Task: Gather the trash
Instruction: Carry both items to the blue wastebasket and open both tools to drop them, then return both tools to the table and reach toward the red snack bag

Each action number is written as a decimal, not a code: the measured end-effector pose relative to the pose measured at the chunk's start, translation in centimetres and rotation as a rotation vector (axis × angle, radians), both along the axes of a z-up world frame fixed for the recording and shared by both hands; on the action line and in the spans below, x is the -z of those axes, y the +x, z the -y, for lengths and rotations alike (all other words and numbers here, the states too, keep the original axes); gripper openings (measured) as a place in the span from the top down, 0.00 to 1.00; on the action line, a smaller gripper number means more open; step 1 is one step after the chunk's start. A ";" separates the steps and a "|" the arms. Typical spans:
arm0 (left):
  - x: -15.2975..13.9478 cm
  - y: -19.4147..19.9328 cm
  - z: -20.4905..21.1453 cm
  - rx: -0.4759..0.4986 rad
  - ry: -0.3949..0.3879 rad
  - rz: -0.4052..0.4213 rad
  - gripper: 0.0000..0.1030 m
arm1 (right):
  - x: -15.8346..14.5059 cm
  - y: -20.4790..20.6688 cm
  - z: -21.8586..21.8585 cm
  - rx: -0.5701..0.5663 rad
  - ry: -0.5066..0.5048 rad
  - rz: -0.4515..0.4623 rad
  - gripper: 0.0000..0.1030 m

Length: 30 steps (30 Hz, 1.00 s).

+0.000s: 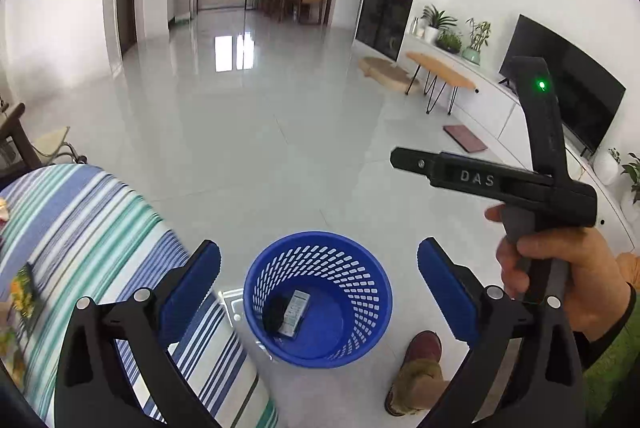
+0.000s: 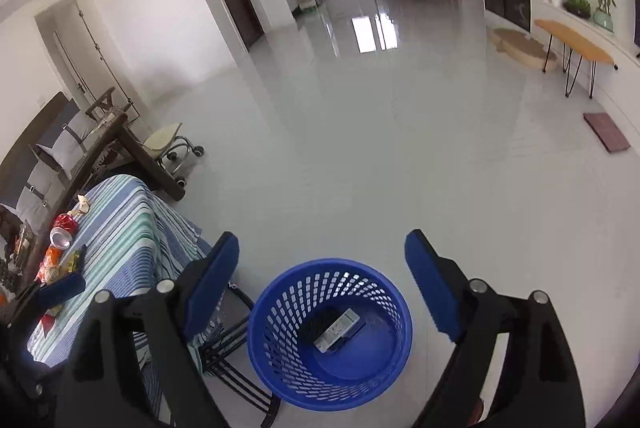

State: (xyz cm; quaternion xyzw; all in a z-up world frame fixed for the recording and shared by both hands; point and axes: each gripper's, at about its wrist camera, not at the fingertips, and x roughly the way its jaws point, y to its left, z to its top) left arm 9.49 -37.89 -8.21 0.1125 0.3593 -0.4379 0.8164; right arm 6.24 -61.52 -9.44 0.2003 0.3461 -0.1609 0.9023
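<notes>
1. Blue basket (image 1: 318, 298) is sitting on the floor, holding a flat box (image 1: 295, 312).
2. Left gripper (image 1: 318, 270) and right gripper (image 2: 322, 268) are hanging wide open, empty, basket at 6 o'clock.
3. Striped tablecloth (image 2: 120, 228) is carrying a red can (image 2: 63, 230) at 9 o'clock.

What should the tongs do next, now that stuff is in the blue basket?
Probably swing one pair back to the striped table. Both the left tongs and right tongs stand open and empty above the blue basket, which already holds a small box, while a crushed red can and wrappers lie there.
</notes>
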 end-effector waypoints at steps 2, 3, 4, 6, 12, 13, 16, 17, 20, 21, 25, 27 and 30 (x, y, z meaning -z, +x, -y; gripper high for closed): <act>-0.5 -1.4 -2.1 -0.009 -0.018 0.015 0.05 | -1.2 -0.5 -1.9 -0.018 -0.071 0.028 0.14; -0.5 -2.1 -2.9 -0.012 -0.027 0.022 0.05 | -1.5 -0.6 -2.9 -0.029 -0.101 0.036 0.14; -0.4 -2.9 -4.4 -0.013 -0.032 0.020 0.05 | -1.7 -0.7 -4.2 -0.042 -0.130 0.043 0.13; 0.4 -4.4 -7.0 -0.025 -0.025 0.012 0.05 | -1.8 -0.8 -6.6 -0.073 -0.150 0.055 0.13; 3.0 -6.3 -15.2 -0.172 0.068 -0.007 0.05 | -0.1 -0.7 -15.2 -0.247 -0.171 0.036 0.13; 3.4 -6.1 -16.9 -0.200 0.085 -0.007 0.05 | 0.3 -0.5 -17.1 -0.286 -0.176 0.024 0.13; 4.5 -5.0 -21.7 -0.306 0.156 -0.002 0.05 | 1.5 -0.5 -22.4 -0.396 -0.166 -0.006 0.13; 4.7 -4.4 -23.5 -0.352 0.179 -0.002 0.05 | 1.8 -0.3 -24.1 -0.428 -0.159 -0.012 0.13; 5.1 -3.0 -28.4 -0.467 0.213 -0.017 0.05 | 2.5 0.0 -28.9 -0.524 -0.148 -0.032 0.13; 5.3 -2.5 -30.4 -0.500 0.218 -0.021 0.05 | 2.5 0.1 -30.3 -0.553 -0.150 -0.037 0.13; 5.3 0.0 -35.9 -0.629 0.233 -0.034 0.05 | 2.9 0.8 -34.0 -0.626 -0.157 -0.062 0.13; 5.5 1.0 -38.2 -0.678 0.240 -0.042 0.05 | 3.1 1.4 -35.1 -0.646 -0.146 -0.078 0.13; 5.6 2.5 -41.4 -0.742 0.261 -0.050 0.05 | 2.9 2.8 -36.5 -0.673 -0.151 -0.103 0.13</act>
